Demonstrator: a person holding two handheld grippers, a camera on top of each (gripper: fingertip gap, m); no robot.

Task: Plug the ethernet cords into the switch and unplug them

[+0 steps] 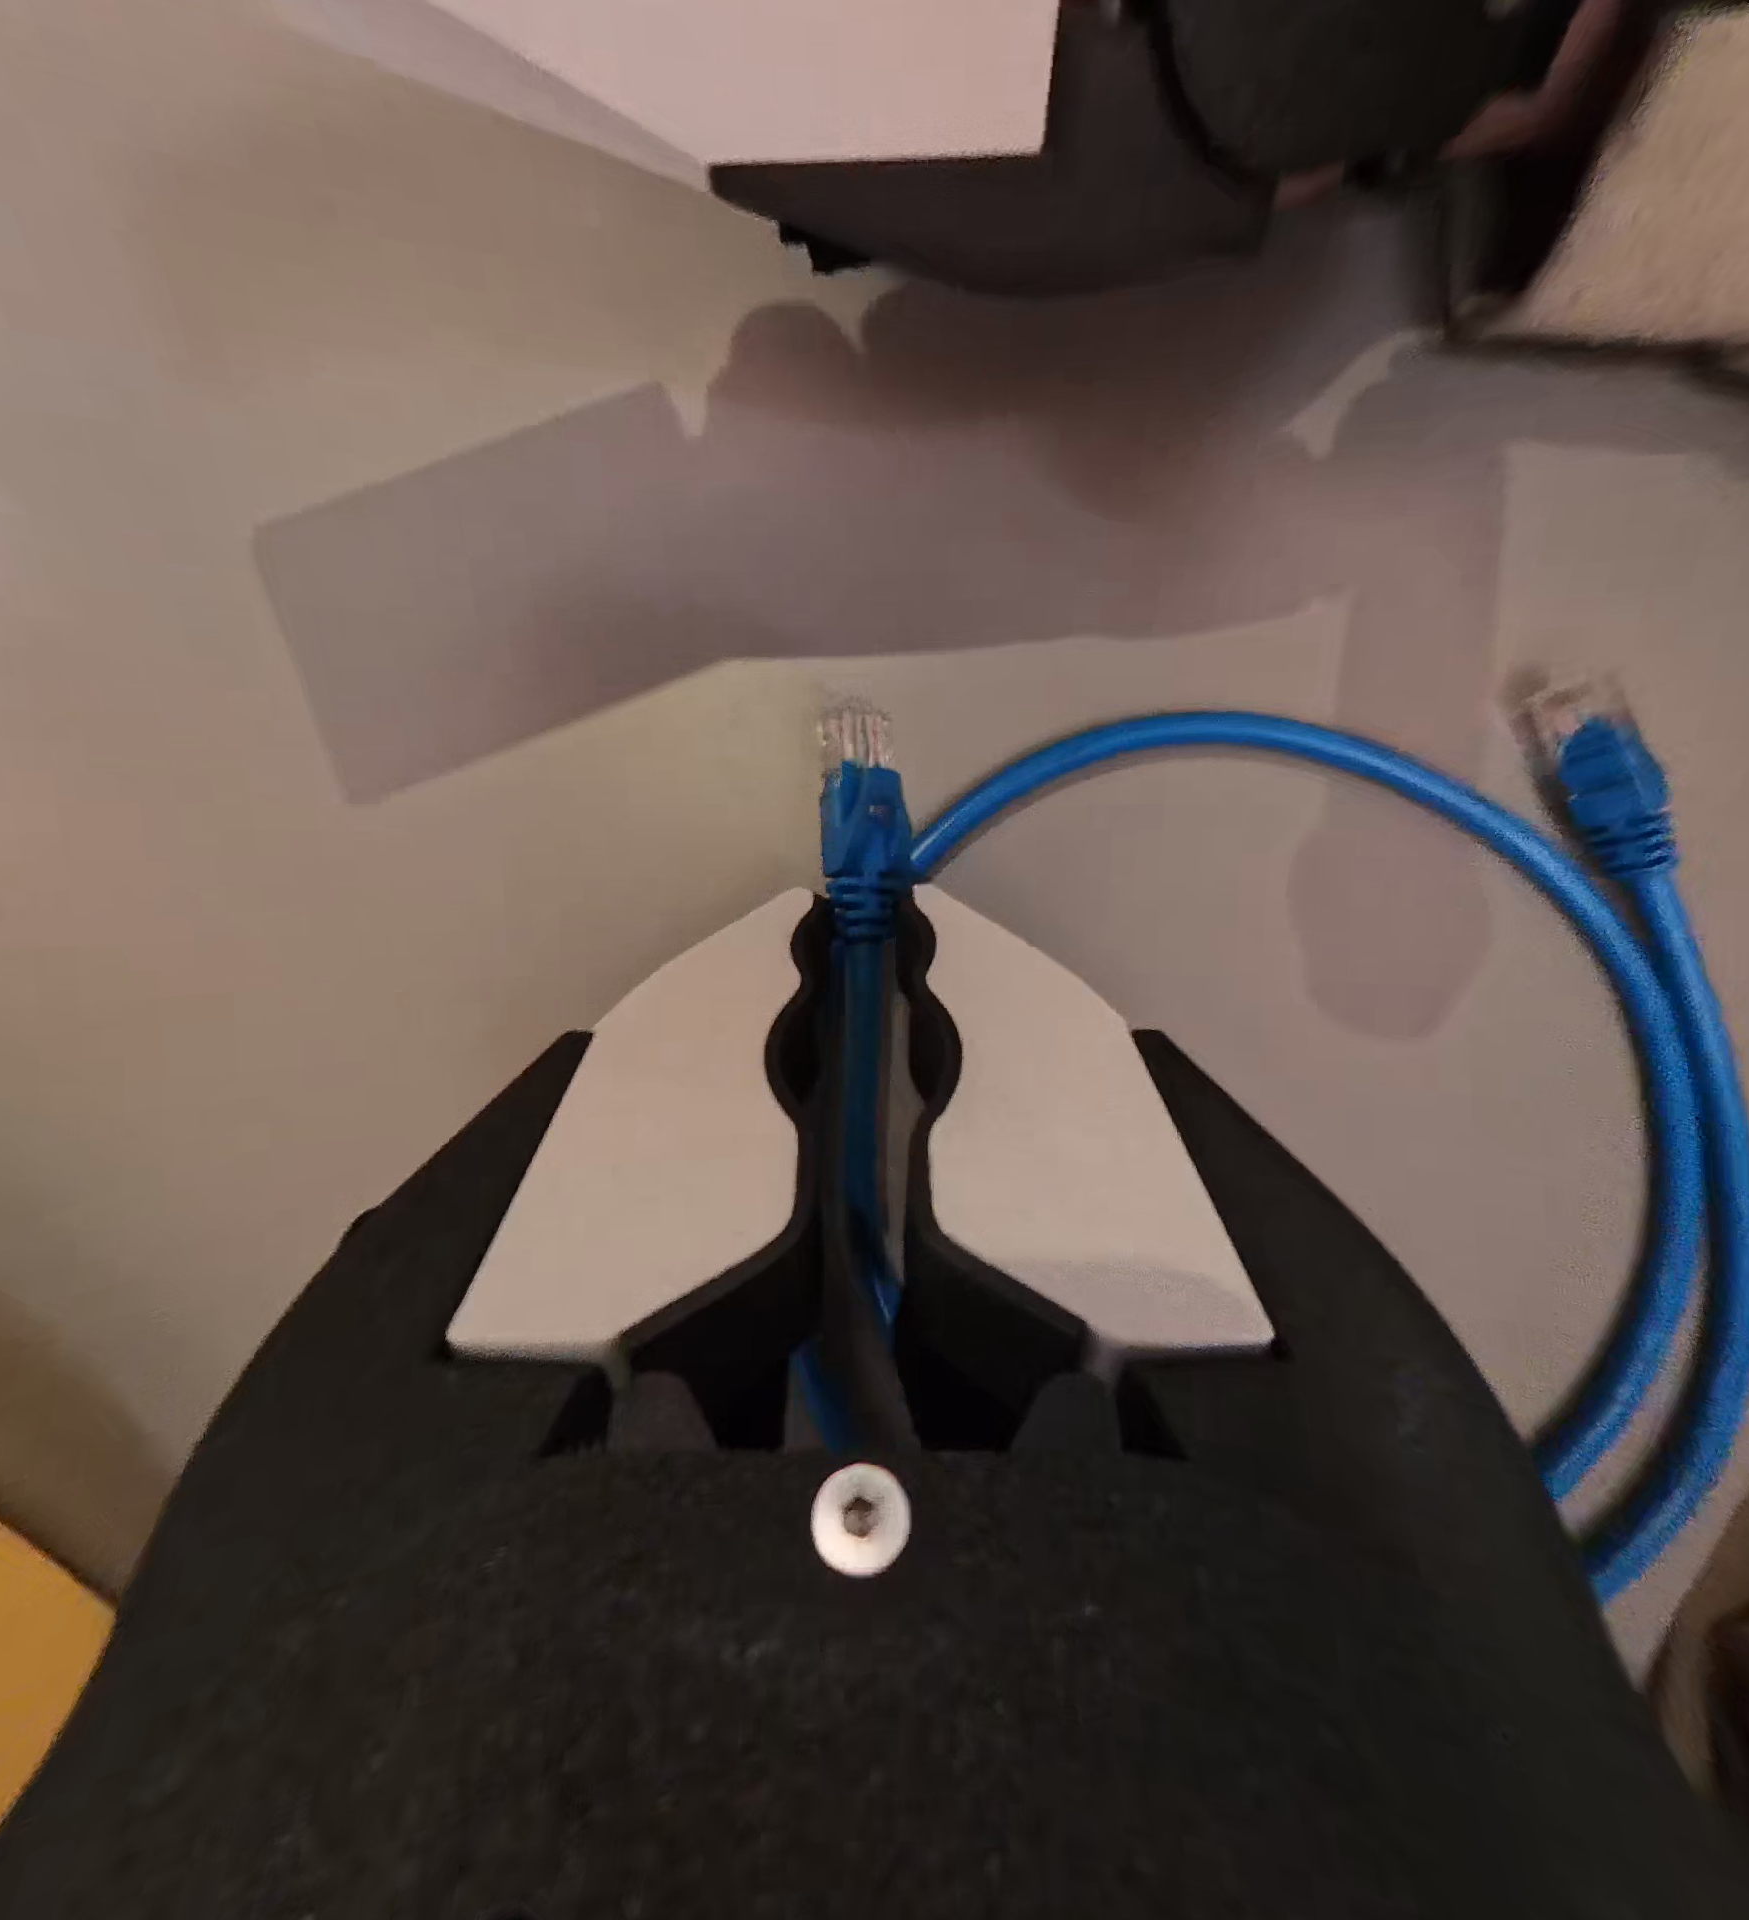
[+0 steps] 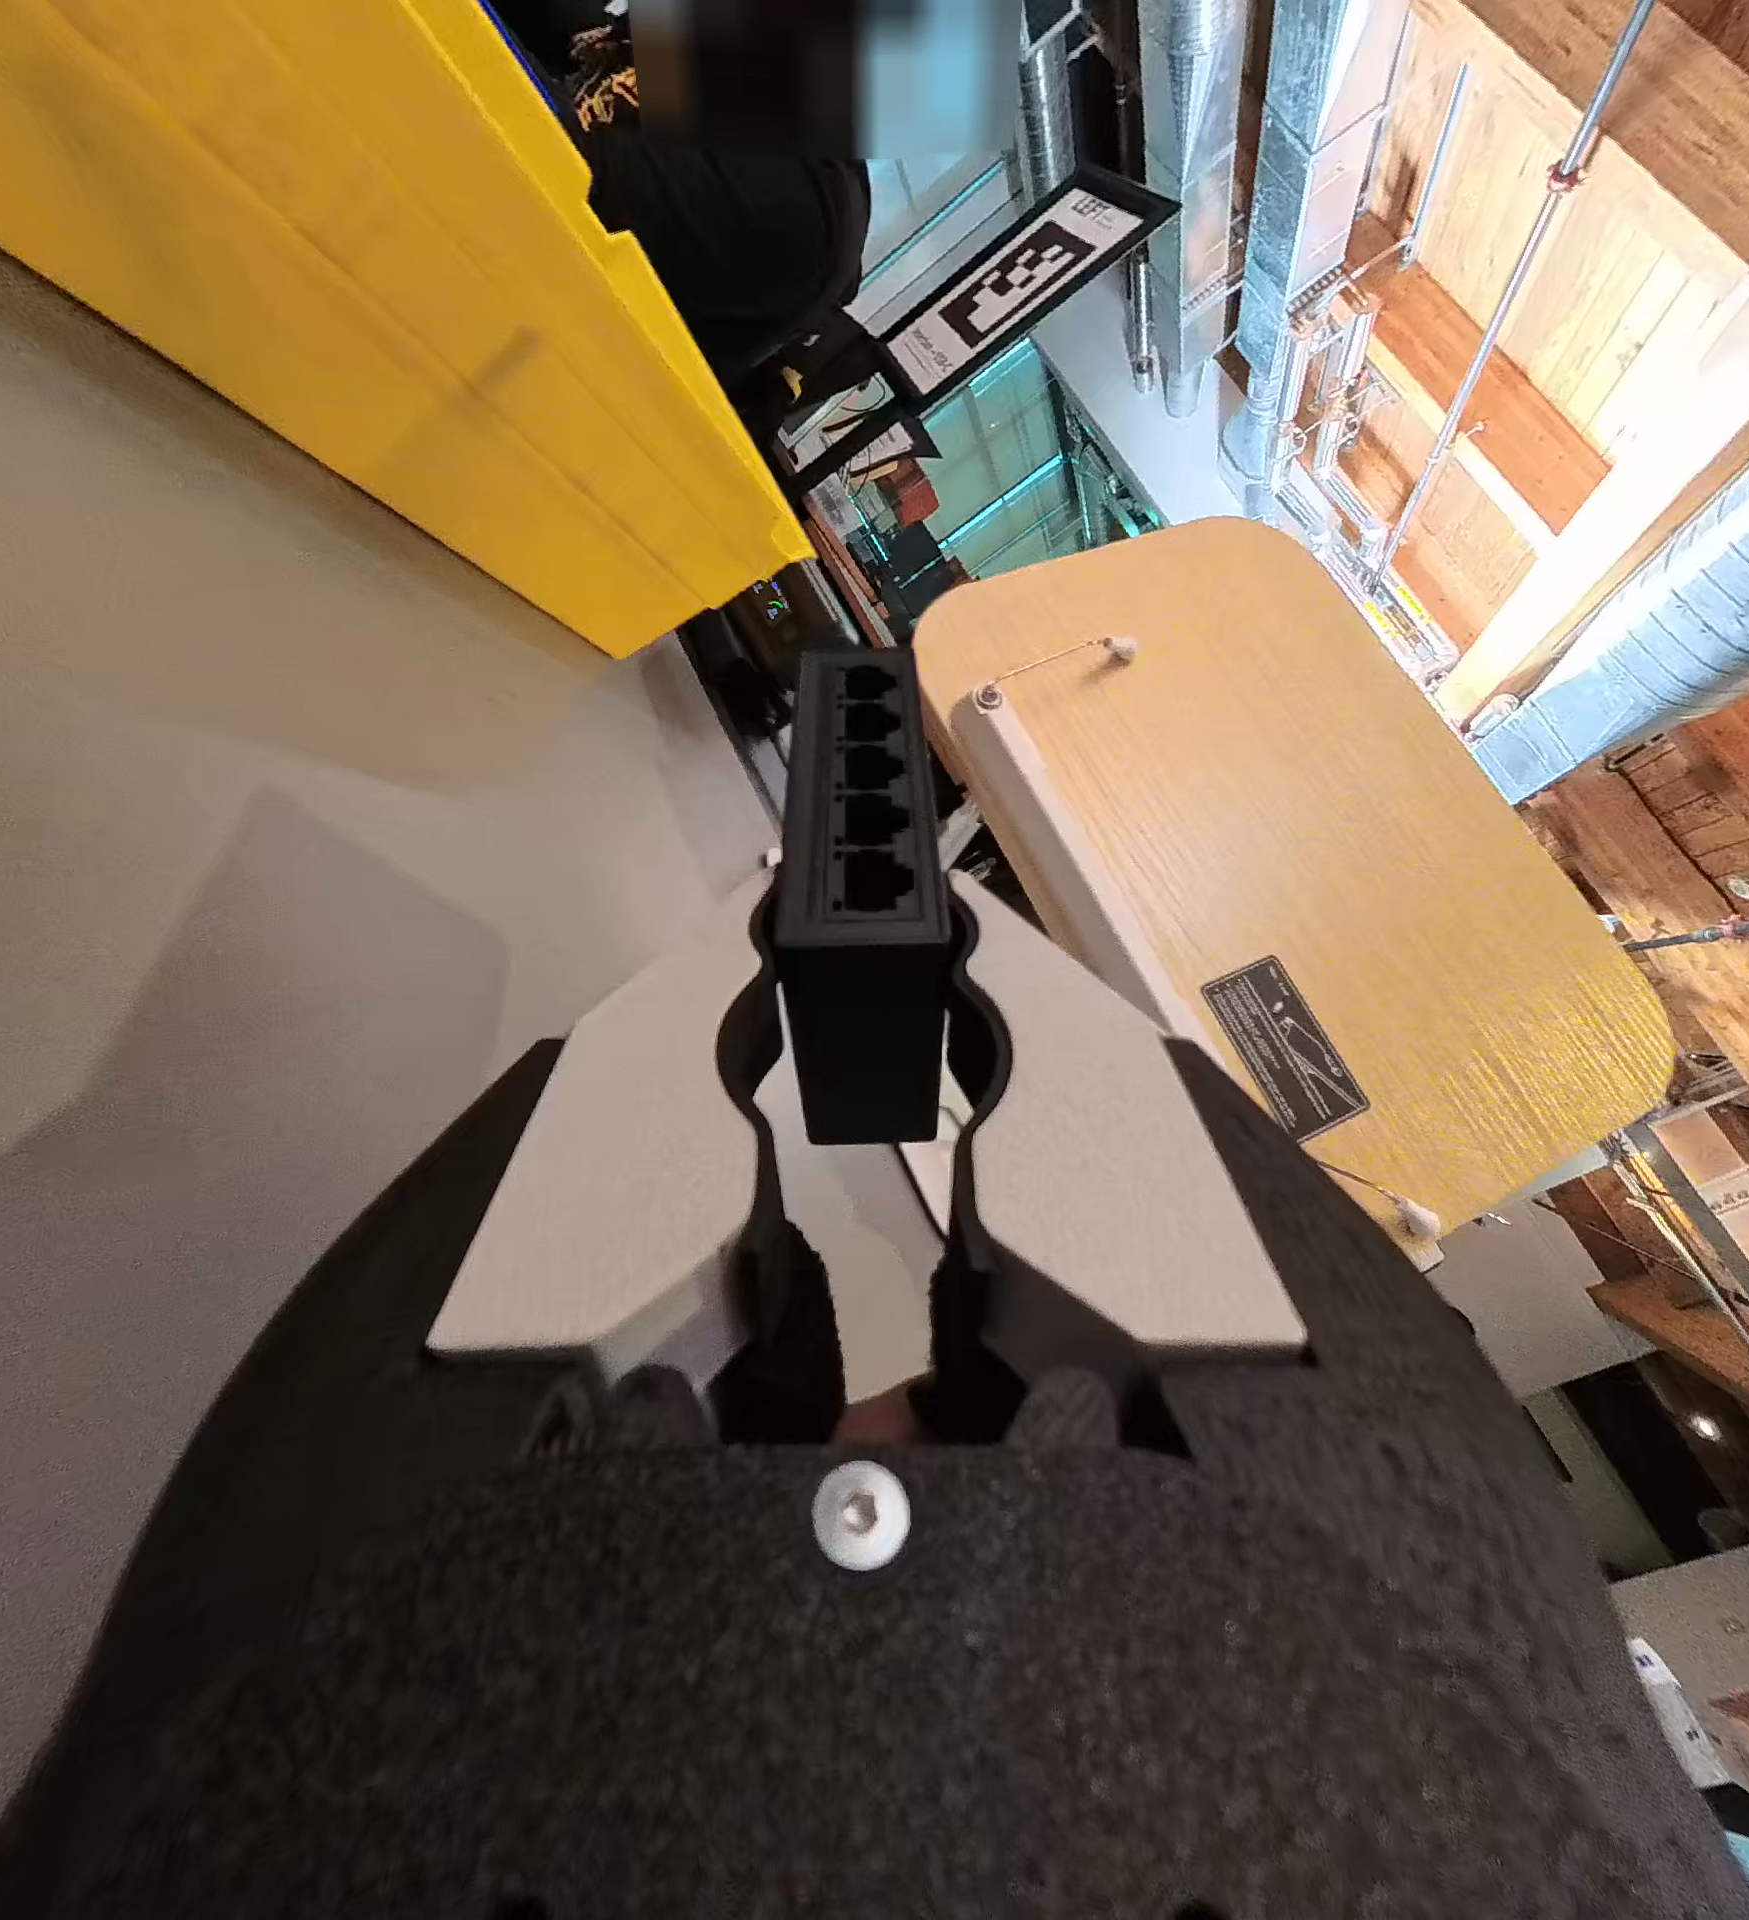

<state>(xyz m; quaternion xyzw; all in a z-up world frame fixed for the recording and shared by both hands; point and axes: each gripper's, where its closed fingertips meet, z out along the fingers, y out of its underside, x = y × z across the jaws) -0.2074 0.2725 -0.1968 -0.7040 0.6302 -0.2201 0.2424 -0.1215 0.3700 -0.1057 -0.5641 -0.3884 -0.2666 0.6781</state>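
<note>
My left gripper is shut on a blue ethernet cord, gripping it just behind the boot. Its clear plug sticks out past the fingertips, above a pale table. The cord loops right along the table. A second blue plug end lies on the table at the right. My right gripper is shut on a black network switch and holds it on end in the air. Its row of several empty ports faces the camera. No cord is plugged in.
A dark object and a person's dark sleeve sit at the table's far edge in the left wrist view. In the right wrist view a yellow bin stands on the table at the left, and a wooden board lies at the right.
</note>
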